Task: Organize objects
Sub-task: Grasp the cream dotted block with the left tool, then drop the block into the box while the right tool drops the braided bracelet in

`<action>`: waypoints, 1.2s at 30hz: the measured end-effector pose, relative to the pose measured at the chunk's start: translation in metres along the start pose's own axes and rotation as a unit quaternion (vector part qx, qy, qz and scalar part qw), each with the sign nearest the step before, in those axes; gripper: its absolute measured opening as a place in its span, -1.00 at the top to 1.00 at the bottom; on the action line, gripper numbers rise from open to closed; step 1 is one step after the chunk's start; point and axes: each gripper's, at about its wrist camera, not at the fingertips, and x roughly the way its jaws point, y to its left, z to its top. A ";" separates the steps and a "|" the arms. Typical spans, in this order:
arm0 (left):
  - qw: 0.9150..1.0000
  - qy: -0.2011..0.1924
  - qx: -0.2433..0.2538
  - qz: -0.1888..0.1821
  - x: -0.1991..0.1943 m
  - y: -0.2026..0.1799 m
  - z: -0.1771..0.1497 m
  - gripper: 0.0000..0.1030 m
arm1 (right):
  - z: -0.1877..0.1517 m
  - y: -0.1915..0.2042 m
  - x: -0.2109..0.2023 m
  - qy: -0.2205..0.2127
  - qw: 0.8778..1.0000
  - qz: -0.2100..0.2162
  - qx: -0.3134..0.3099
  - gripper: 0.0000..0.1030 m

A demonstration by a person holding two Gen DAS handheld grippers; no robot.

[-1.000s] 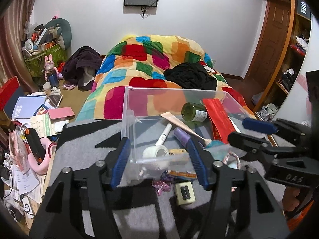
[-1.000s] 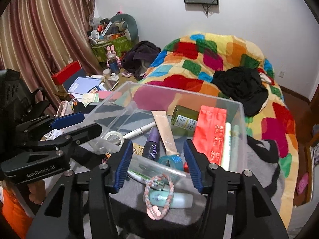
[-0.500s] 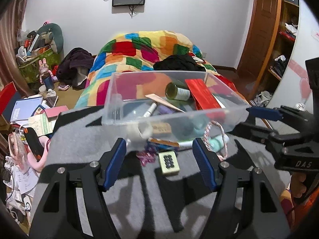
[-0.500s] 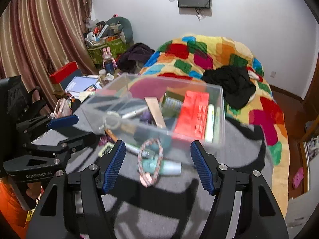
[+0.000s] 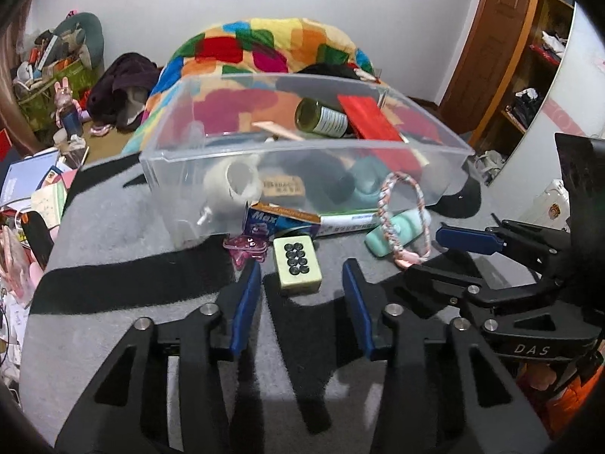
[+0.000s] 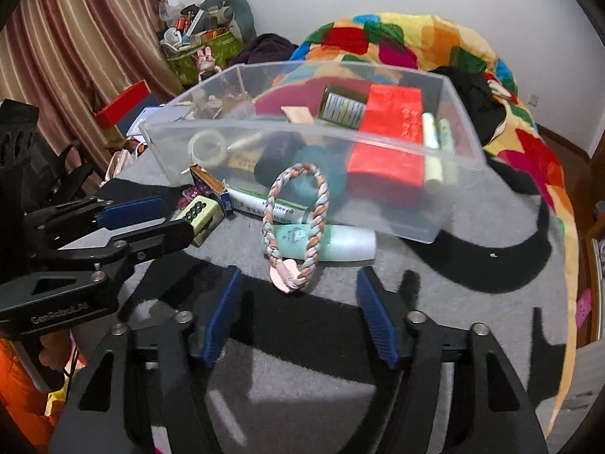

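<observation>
A clear plastic bin (image 5: 385, 147) (image 6: 435, 143) stands on a grey and black blanket (image 5: 132, 276), holding a red box (image 6: 393, 113), a green bottle (image 5: 321, 117), a tape roll (image 5: 234, 181) and other items. In front of it lie a mahjong tile (image 5: 298, 261) (image 6: 200, 213), a pink clip (image 5: 245, 246), a toothpaste box (image 5: 280, 219), a mint bottle (image 6: 321, 242) and a braided ring (image 6: 295, 227). My left gripper (image 5: 302, 295) is open, just short of the tile. My right gripper (image 6: 298, 314) is open, just short of the braided ring.
A bed with a colourful quilt (image 6: 416, 41) lies behind the bin. Books, boxes and clutter (image 5: 34, 181) cover the floor at left. Striped curtains (image 6: 75, 49) hang at left, a wooden door and shelves (image 5: 529, 49) stand at right.
Both grippers have pulled back and dropped lower, away from the bin. The loose items in front of the bin now lie ahead of the fingertips. Both stay open.
</observation>
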 end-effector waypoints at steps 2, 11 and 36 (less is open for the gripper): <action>1.000 0.009 -0.002 -0.001 0.005 0.001 0.000 0.23 | 0.000 0.001 0.004 0.006 1.000 0.000 -0.001 0.11; 0.999 0.029 0.007 0.011 0.018 -0.006 0.007 0.46 | 0.003 0.008 0.009 0.012 1.000 0.000 -0.006 0.66; 0.998 -0.057 0.002 0.020 -0.036 0.003 0.011 0.54 | 0.018 0.008 -0.054 -0.086 0.996 0.019 0.009 0.67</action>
